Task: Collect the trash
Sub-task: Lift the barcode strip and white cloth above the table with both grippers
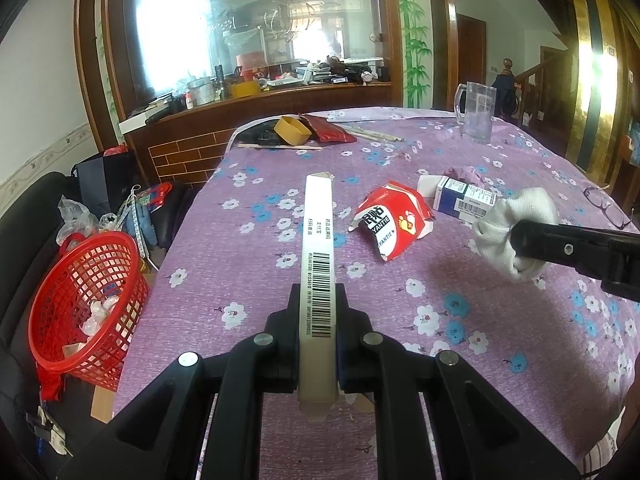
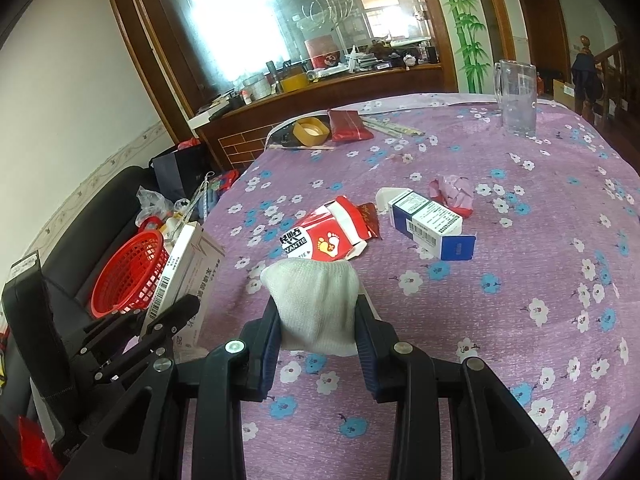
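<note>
Left wrist view
Left gripper (image 1: 318, 312): clenched on a flat white carton (image 1: 318, 256), held on edge, barcode up, reaching forward past the fingertips
Open room: bare purple flowered tablecloth (image 1: 208, 312) left of the gripper, up to the table edge
Red basket (image 1: 86, 300): below that edge, left of the gripper, a few clear wrappers inside
Ahead right: torn red packet (image 1: 390, 220), then blue-and-white box (image 1: 464, 198), both lying on the cloth
Right gripper (image 1: 520, 246): far right, grasping a white cloth wad (image 1: 508, 228)

Right wrist view
Right gripper (image 2: 318, 320): clenched on the white cloth wad (image 2: 316, 304), above the cloth
Ahead: torn red packet (image 2: 328, 236) just beyond the wad; blue-and-white box (image 2: 430, 224) right of it
Left gripper (image 2: 160, 322): to the left at the table edge, holding the carton (image 2: 180, 268); red basket (image 2: 128, 276) beyond it
Far side: glass mug (image 2: 516, 96), yellow tub (image 2: 310, 130), mirror behind
</note>
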Tool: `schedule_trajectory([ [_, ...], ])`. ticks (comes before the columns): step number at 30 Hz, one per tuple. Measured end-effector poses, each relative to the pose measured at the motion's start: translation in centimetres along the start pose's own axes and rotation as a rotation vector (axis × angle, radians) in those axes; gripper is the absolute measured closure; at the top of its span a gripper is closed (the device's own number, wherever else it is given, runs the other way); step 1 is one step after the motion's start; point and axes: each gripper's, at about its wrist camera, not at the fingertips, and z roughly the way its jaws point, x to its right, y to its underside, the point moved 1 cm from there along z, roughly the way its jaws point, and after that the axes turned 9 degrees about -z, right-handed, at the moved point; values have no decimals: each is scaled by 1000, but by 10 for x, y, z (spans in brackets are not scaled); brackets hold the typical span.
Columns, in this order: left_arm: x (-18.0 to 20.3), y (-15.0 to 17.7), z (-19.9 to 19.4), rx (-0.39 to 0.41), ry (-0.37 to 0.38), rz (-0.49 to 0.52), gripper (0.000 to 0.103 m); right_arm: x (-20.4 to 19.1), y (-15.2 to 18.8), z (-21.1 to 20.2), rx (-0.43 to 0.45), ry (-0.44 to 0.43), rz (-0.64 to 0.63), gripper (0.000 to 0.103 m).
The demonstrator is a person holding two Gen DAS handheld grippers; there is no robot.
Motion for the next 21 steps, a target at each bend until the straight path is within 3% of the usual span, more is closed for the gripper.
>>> schedule_trajectory([
  [21, -24, -2, -10, 20, -15, -55, 91, -28, -9, 6, -7, -13, -55, 65],
])
